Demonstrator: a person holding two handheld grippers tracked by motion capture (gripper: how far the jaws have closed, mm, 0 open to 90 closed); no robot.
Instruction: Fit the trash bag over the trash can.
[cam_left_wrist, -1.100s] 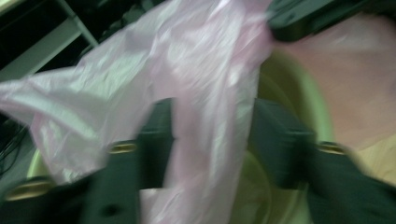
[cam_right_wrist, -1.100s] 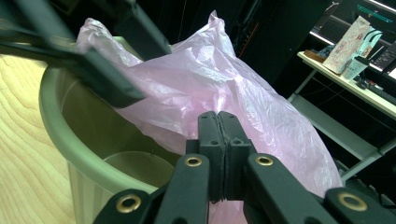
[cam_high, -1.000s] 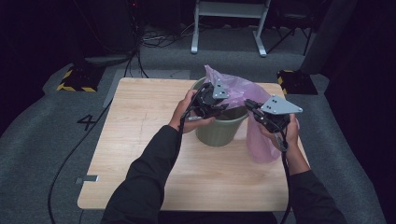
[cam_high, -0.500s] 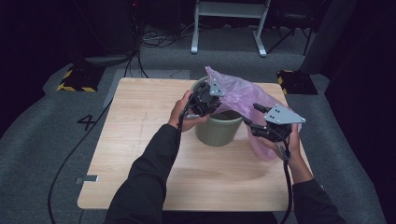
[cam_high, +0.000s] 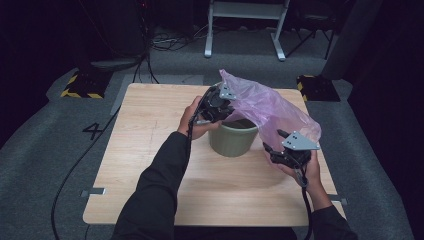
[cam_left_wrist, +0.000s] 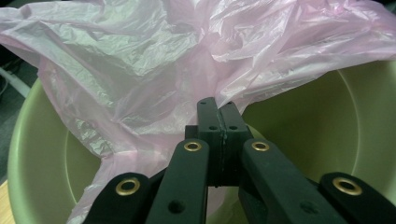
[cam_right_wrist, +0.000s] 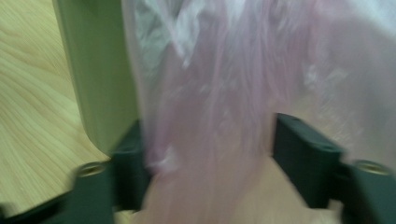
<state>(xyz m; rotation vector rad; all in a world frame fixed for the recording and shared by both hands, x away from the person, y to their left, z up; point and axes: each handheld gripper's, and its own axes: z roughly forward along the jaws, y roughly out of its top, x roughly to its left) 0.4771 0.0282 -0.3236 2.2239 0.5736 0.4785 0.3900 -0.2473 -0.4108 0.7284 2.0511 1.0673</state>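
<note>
A pale green bin (cam_high: 232, 140) stands on the wooden table (cam_high: 145, 135), with a thin pink plastic bag (cam_high: 272, 107) draped over its far and right side. My left gripper (cam_high: 226, 106) sits at the bin's left rim. In the left gripper view the left gripper (cam_left_wrist: 218, 106) is shut on a gathered fold of the bag (cam_left_wrist: 140, 70) above the bin's inside (cam_left_wrist: 317, 121). My right gripper (cam_high: 274, 149) is low beside the bin's right wall. Its jaws have just been opening, and in the right gripper view the right gripper (cam_right_wrist: 208, 140) stands open with loose bag film (cam_right_wrist: 224, 79) hanging between the jaws, next to the bin wall (cam_right_wrist: 98, 70).
Bare table lies left of and in front of the bin. On the floor behind stand a white-legged frame (cam_high: 245, 30) and two yellow-and-black striped blocks (cam_high: 80, 86) (cam_high: 316, 86). Cables (cam_high: 160, 42) run across the grey carpet.
My right gripper has let go of the bag, opened, and dropped down and toward me beside the bin. The bag's right side now sags lower. The left gripper has stayed at the rim.
</note>
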